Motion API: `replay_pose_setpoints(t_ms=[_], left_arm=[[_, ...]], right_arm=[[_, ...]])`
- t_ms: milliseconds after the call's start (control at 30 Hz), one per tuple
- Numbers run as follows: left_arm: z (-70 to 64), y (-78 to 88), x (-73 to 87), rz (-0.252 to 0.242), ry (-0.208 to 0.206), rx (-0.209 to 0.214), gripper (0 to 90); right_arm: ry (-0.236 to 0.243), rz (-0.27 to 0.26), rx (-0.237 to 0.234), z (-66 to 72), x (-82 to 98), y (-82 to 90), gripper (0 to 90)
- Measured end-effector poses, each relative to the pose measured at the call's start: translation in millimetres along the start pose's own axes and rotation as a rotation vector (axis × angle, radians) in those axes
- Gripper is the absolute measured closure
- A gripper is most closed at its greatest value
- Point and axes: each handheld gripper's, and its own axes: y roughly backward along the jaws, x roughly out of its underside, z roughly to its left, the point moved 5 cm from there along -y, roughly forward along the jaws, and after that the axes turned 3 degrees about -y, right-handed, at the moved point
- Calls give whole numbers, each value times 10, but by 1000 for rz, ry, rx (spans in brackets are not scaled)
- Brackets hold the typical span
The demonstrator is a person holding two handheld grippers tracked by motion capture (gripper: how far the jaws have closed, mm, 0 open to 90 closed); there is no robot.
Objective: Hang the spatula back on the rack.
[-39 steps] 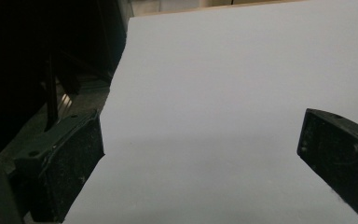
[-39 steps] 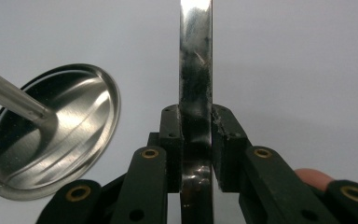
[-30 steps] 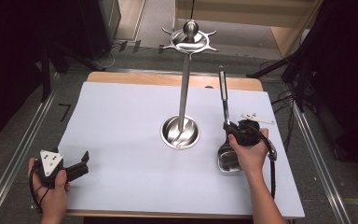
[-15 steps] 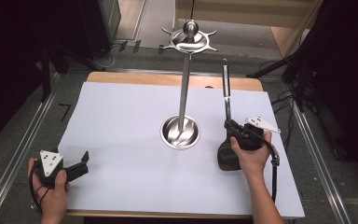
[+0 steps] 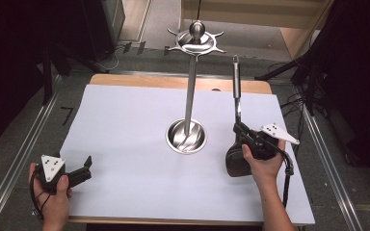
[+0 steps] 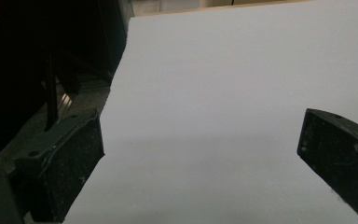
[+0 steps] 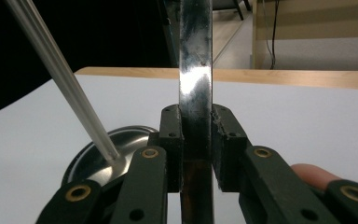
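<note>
Desk (image 5: 125, 120): plain white sheet with a light wood edge. Stand (image 5: 189, 91) and ladle (image 5: 236, 96): polished silver steel. Right claw (image 7: 196, 140) and left claw (image 5: 79, 172): matte black, with brass-coloured rivets and grey plates.

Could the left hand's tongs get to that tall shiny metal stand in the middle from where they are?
Probably yes. The left tongs sit open at the near left corner, holding nothing, and only bare white table lies between them and the tall silver metal stand. The arm would have to stretch.

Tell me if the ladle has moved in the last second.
Yes. The ladle, clamped in the right gripper, has tipped more upright, its bowl lifting beside the fixed stand.
</note>
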Motion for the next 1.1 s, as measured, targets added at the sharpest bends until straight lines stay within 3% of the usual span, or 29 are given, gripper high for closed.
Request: replay_pose_setpoints(t_ms=[567,767,1100], left_arm=[[1,3,0,-1,1,4,10],[3,3,0,-2,3,5,10],[3,3,0,-3,2,6,10]], right_arm=[[33,-78,-86,120,-89,166,774],[44,-94,-92,133,-105,192,774],[51,-117,-151,169,-124,222,775]])
